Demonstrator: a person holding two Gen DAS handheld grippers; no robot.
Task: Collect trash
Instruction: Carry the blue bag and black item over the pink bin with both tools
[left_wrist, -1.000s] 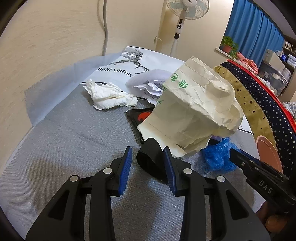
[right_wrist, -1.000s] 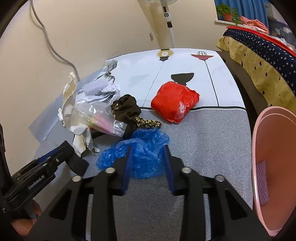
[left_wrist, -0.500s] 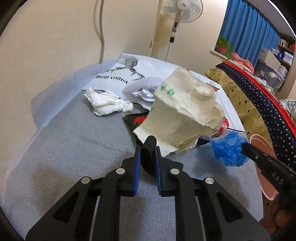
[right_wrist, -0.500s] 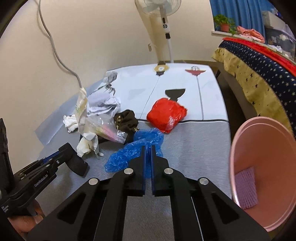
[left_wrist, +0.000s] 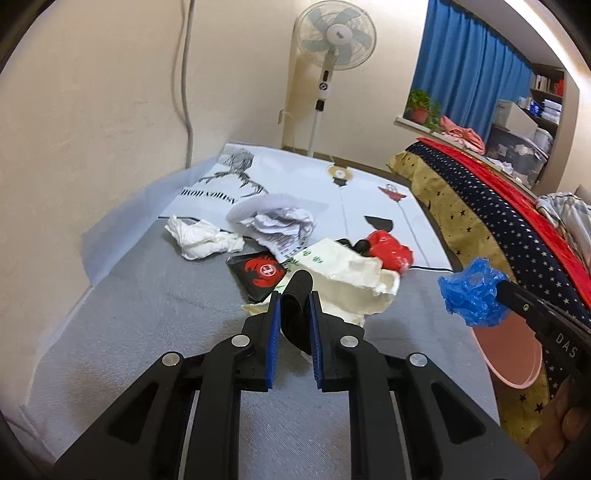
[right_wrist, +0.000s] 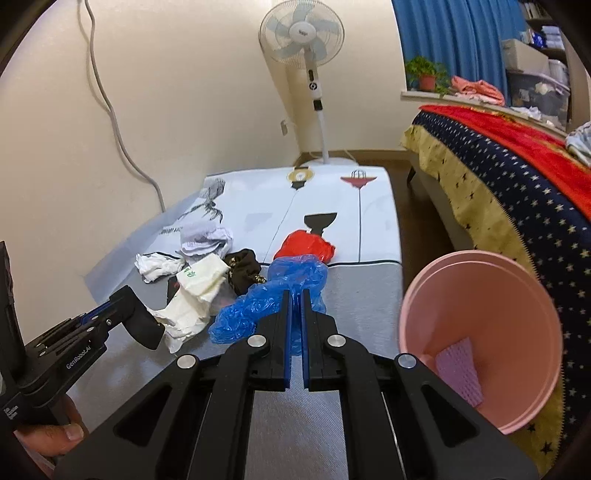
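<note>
My left gripper (left_wrist: 292, 295) is shut on a black band (left_wrist: 295, 306) joined to a crumpled cream paper bag (left_wrist: 351, 280) and holds it above the grey mat; the left gripper shows in the right wrist view (right_wrist: 142, 325). My right gripper (right_wrist: 294, 295) is shut on a blue plastic bag (right_wrist: 280, 291), lifted off the mat; that bag also shows in the left wrist view (left_wrist: 471, 291). A pink bin (right_wrist: 480, 291) stands to the right, with a purple cloth (right_wrist: 460, 365) inside.
On the mat lie a white tissue wad (left_wrist: 203, 240), crumpled printed paper (left_wrist: 277, 221), a black and red packet (left_wrist: 258, 273), a red bag (right_wrist: 306, 247) and a dark wrapper (right_wrist: 242, 269). A bed (right_wrist: 517, 184) is right, a fan (right_wrist: 306, 74) behind.
Both grippers closed from open: the left on the black band, the right on the blue bag. Both have lifted their loads up and drawn back from the mat.
</note>
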